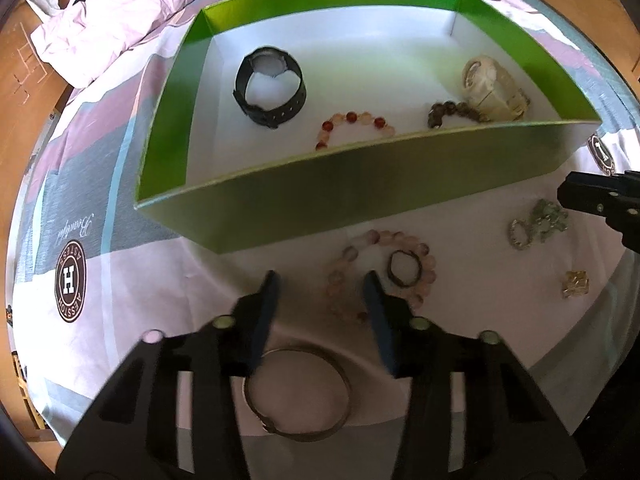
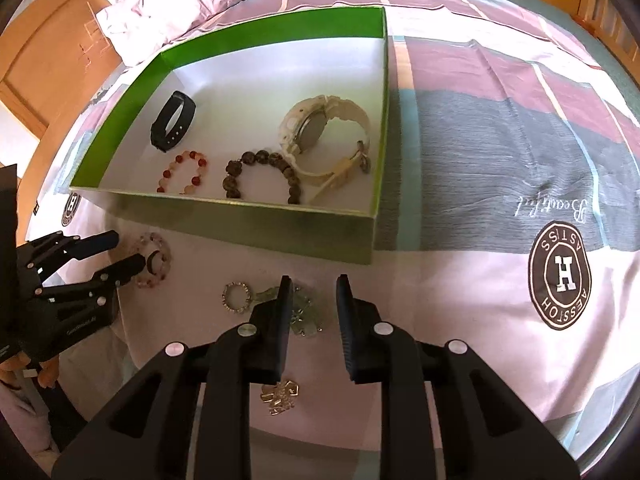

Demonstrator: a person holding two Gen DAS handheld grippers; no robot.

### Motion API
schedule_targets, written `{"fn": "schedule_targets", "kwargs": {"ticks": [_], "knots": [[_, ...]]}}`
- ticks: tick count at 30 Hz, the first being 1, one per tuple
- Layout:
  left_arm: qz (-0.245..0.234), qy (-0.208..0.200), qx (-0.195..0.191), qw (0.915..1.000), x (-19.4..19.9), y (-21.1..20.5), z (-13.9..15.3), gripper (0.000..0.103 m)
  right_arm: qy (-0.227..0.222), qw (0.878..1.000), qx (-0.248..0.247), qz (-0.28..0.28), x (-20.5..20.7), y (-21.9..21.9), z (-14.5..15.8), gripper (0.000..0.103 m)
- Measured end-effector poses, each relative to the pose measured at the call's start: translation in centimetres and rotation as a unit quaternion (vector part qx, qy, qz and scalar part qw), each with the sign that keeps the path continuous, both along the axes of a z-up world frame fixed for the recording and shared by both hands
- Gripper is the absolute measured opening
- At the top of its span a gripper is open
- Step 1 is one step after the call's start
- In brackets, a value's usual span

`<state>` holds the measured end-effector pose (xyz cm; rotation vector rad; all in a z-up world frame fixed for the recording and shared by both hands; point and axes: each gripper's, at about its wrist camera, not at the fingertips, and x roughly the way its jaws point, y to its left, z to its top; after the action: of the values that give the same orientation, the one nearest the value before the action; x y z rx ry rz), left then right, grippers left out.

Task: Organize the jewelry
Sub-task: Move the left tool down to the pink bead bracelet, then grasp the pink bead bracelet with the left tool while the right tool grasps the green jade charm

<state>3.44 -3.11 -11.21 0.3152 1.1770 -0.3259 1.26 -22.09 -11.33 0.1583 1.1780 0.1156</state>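
Note:
A green box (image 1: 340,192) holds a black watch (image 1: 270,88), a red bead bracelet (image 1: 352,118), a brown bead bracelet (image 1: 452,110) and a white watch (image 1: 492,88). On the bedspread in front of it lies a pink bead bracelet (image 1: 372,236) with a dark ring (image 1: 390,272) inside its loop. My left gripper (image 1: 322,284) hovers open over the bracelet's left side, and a silver bangle (image 1: 304,436) lies beneath its base. My right gripper (image 2: 314,284) is open over a silver-green piece (image 2: 304,316). A gold piece (image 2: 280,394) lies under its fingers.
A patterned bedspread (image 2: 500,152) covers the bed, with a crumpled pink duvet (image 1: 132,4) behind the box. Wooden furniture (image 2: 44,64) stands at the far left. The left gripper (image 2: 128,250) shows at the left edge of the right wrist view.

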Motion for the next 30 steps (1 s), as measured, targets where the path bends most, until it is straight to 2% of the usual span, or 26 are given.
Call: {"fn": "schedule_targets", "kwargs": {"ticks": [1, 4, 6, 9, 12, 13, 14, 21, 23, 27, 30], "knots": [[0.0, 0.0, -0.004, 1.0, 0.0, 0.0, 0.1, 0.037, 0.001, 1.0, -0.001, 0.001, 0.0, 0.1, -0.1, 0.022], [0.004, -0.006, -0.001, 1.0, 0.0, 0.1, 0.2, 0.016, 0.002, 1.0, -0.005, 0.003, 0.0, 0.2, -0.3, 0.022], [0.018, -0.006, 0.001, 0.9998, 0.1, 0.5, 0.2, 0.014, 0.001, 1.0, -0.011, -0.002, 0.0, 0.0, -0.2, 0.022], [0.055, -0.009, 0.006, 0.9984, 1.0, 1.8, 0.3, 0.014, 0.001, 1.0, -0.015, -0.022, 0.1, -0.7, -0.2, 0.022], [0.065, -0.002, -0.006, 0.9978, 1.2, 2.5, 0.5, 0.014, 0.001, 1.0, 0.006, -0.02, 0.2, -1.0, -0.2, 0.022], [0.064, -0.004, -0.005, 0.9979, 1.1, 2.4, 0.6, 0.016, 0.003, 1.0, 0.015, -0.013, 0.2, -0.8, -0.3, 0.022], [0.06, -0.005, -0.005, 0.9982, 1.0, 2.2, 0.7, 0.022, 0.005, 1.0, 0.017, -0.008, 0.2, -0.6, -0.3, 0.022], [0.051, -0.009, 0.0, 0.9987, 0.5, 1.6, 0.9, 0.027, 0.014, 0.999, -0.044, 0.023, 0.0, 1.0, -0.7, 0.022], [0.058, -0.012, -0.003, 0.9983, 0.6, 1.8, 1.1, 0.034, 0.016, 0.997, -0.066, 0.032, -0.1, 1.2, -0.8, 0.023], [0.059, -0.013, -0.004, 0.9982, 1.0, 2.0, 1.1, 0.036, 0.013, 0.997, -0.072, 0.008, -0.2, 0.0, -0.4, 0.024], [0.054, -0.012, 0.0, 0.9985, 1.1, 2.0, 0.9, 0.038, 0.005, 0.997, -0.069, 0.017, -0.4, 0.2, -0.1, 0.024]]}}
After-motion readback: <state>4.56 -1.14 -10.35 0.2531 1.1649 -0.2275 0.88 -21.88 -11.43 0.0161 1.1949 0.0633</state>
